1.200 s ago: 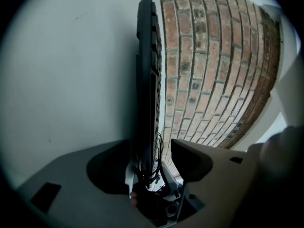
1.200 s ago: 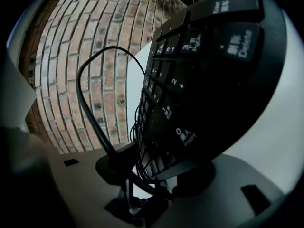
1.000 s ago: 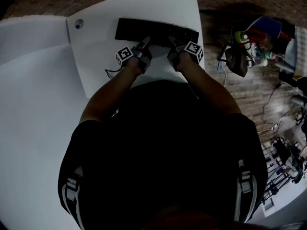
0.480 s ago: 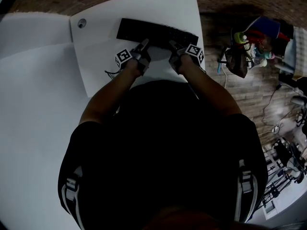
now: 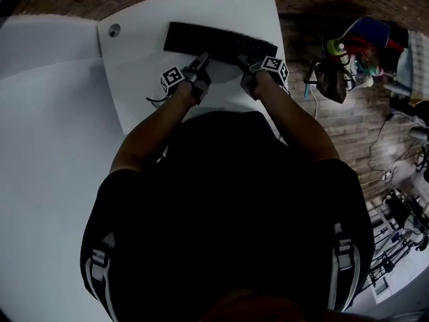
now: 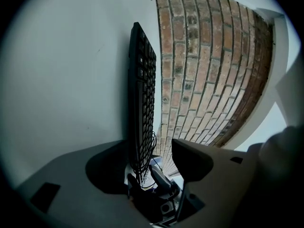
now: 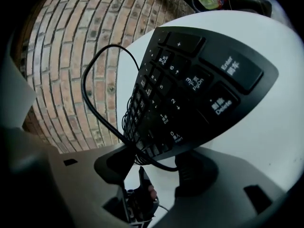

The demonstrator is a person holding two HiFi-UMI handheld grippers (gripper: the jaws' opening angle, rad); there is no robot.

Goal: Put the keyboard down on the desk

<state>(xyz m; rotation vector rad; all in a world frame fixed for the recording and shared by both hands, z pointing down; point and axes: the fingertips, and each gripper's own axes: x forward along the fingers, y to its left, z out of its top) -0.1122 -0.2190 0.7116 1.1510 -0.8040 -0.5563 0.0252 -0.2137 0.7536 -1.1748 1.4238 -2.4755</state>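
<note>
Now keyboard (image 5: 220,42) long axis across desk (image 5: 201,9); left tongs (image 5: 203,58) open, right tongs (image 5: 242,59) just opening around it.

I read print only on the keyboard (image 7: 156,103), in the right gripper view. Numpad keys: "Enter", "Delete", "3 PgDn", "1 End", then plain 2, 6, 0 and a "+". There are small extra characters beside Enter and Delete, too tiny for me to read.

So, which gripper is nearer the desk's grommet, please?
Left. The left gripper sits below-right of the grommet; the right gripper, jaws just opening around the keyboard's edge, sits farther right.
</note>
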